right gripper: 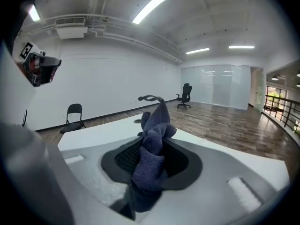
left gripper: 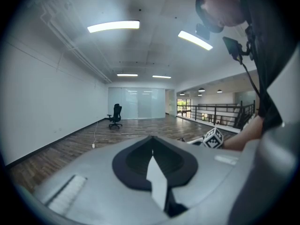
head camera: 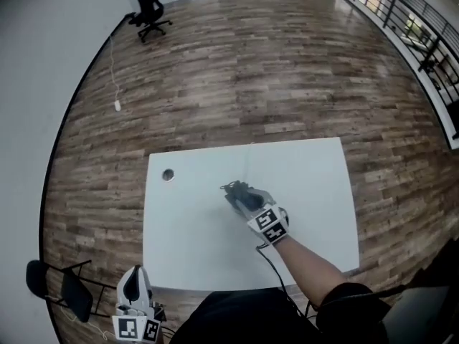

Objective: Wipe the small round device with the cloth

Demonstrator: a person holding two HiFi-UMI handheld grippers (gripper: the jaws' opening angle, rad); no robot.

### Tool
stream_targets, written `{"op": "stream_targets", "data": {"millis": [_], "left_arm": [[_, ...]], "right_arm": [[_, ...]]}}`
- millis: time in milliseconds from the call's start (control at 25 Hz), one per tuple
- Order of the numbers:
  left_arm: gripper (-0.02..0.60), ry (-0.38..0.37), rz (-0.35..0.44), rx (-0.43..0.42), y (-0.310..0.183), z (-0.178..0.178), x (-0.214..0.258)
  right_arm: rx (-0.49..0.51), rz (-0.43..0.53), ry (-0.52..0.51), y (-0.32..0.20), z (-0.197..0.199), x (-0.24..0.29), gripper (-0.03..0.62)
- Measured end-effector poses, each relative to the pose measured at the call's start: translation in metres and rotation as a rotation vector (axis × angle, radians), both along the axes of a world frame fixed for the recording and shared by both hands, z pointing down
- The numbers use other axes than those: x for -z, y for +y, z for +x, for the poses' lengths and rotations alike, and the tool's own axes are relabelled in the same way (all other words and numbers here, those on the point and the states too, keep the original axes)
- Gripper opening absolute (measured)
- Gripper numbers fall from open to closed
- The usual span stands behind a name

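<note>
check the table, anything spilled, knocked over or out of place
Nothing stands out. The small round device lies flat near the far left corner of the white table, apart from everything else. The dark cloth is bunched up only because the right tongs are gripping it.

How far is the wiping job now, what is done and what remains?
Done: the right gripper is shut on the dark cloth. In hand: it holds the cloth over the white table. Left: the small round device lies apart from it, not yet touched.
</note>
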State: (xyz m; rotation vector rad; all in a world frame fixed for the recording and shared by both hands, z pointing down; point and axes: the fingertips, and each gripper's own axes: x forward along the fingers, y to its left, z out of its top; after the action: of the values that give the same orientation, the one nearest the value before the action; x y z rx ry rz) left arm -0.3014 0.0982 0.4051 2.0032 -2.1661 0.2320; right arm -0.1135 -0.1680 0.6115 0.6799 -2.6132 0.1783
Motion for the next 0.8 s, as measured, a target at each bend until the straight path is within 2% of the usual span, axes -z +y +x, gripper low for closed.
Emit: {"op": "stream_targets", "data": {"millis": [200,360,800], "left_arm": [[0.008,0.007,0.002,-0.008,-0.005,-0.004,0.0],[0.008,0.006,0.003,-0.022,-0.01,0.005,0.001],[0.008,0.008,0.005,-0.051,-0.02,0.02,0.002]], "right_arm": [[-0.136,-0.202,-0.154,-0.013,0.024,-0.006,0.11],[-0.187,-0.313,-0.257,-0.017,0.027,-0.012,0.11],[-0.228,-0.389,-0.329,-0.015,0.037,-0.02,0.11]]}}
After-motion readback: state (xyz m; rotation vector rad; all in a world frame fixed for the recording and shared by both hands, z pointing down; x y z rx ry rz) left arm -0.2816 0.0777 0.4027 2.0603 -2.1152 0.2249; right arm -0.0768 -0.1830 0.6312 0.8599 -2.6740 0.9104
